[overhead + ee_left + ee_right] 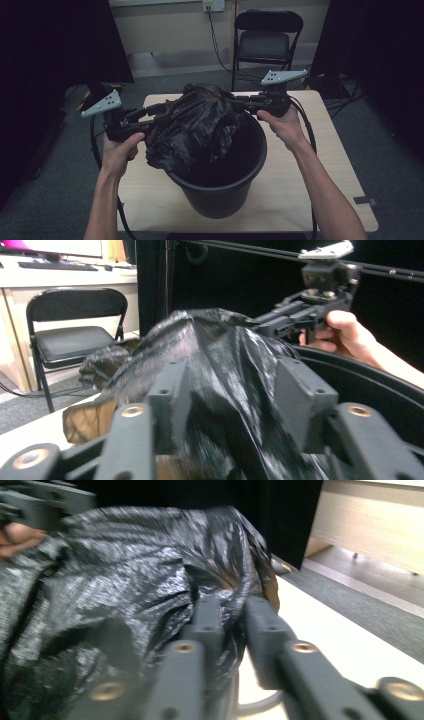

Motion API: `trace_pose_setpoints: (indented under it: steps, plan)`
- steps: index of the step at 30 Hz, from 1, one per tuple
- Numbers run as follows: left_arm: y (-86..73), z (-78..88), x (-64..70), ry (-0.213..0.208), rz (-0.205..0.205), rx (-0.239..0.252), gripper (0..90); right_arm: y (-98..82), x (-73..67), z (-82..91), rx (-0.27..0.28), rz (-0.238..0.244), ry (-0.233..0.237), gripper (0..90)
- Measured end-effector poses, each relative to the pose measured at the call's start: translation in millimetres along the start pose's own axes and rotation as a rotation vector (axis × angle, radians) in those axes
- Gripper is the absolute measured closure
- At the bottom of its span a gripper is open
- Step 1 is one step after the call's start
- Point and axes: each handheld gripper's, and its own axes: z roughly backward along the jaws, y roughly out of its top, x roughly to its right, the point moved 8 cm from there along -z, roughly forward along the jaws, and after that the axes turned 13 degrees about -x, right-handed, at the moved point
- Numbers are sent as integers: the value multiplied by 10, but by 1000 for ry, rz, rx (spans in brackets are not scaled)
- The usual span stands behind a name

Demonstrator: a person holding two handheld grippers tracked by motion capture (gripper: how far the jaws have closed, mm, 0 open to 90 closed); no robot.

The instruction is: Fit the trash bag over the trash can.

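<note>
A crumpled black plastic bag point(192, 127) hangs over the left half of a black bin point(220, 195) that stands on the table. My left gripper point(160, 114) reaches into the bag from the left. In the left gripper view its jaws stand well apart, with a ridge of the bag point(225, 355) rising between them point(232, 367). My right gripper point(239, 104) meets the bag from the right at its top edge. In the right gripper view its jaws point(232, 605) are nearly together, pinching a fold of the bag point(125, 580).
The light wooden table point(310, 185) has bare room on all sides of the bin. A black folding chair point(267, 37) stands behind the table, with cables on the floor near it. Dark curtains close in both sides.
</note>
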Motion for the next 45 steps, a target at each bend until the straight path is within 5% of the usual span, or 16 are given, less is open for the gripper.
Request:
trace_pose_setpoints:
  steps: [3, 6, 8, 17, 23, 28, 36, 42, 45]
  plan:
    - [-14, -128, -87, 26, 5, -48, 521, 16, -44, 8, 12, 16, 16, 881]
    - [-63, -176, -84, 22, -13, -54, 893, -25, -64, 46, 5, 30, 12, 897]
    - [-111, -180, -57, 8, -15, -65, 900, -37, -48, 59, 7, 25, 4, 897]
    - [-285, -6, 170, -23, -16, -20, 900, 2, 74, -16, 12, 2, -12, 900]
    - [-338, -67, 282, -16, -43, -50, 900, 83, 98, -197, 14, 1, -22, 859]
    - [-171, 10, 240, -33, -38, 0, 693, 92, 140, -202, 18, -8, -47, 694]
    - [70, 176, -21, 3, -1, 51, 610, 42, 93, 31, 55, -10, -58, 624]
    - [-67, -82, -165, -26, 29, -24, 481, -17, 19, 97, 64, -11, -44, 604]
    - [-170, -172, -140, -44, 27, -48, 514, -26, -3, 106, 63, -11, -46, 577]
